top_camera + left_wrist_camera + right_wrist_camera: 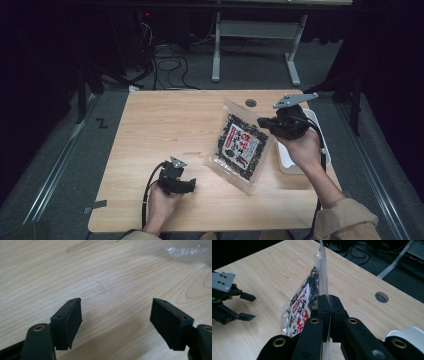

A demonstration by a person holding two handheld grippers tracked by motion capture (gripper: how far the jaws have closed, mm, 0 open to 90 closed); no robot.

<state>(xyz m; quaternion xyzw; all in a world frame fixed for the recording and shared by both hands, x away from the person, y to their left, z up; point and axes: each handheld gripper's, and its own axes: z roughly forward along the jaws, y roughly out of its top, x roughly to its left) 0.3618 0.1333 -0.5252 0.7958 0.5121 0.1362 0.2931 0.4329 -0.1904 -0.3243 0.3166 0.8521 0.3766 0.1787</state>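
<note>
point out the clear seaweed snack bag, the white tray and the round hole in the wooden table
clear seaweed snack bag with red and white label point(241, 148), high view, on the printed label
white plastic tray point(286, 164), high view, on its near rim
round hole in the wooden table point(381, 297), right gripper view, on its dark middle

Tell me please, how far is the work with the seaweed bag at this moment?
Done: the right gripper has shut on the clear edge of the seaweed bag and tilts it up, its lower corner near the table. In hand: the bag hangs from that grip beside the white tray. Left: the left gripper waits open over bare wood; probably the bag goes into the tray next.
</note>
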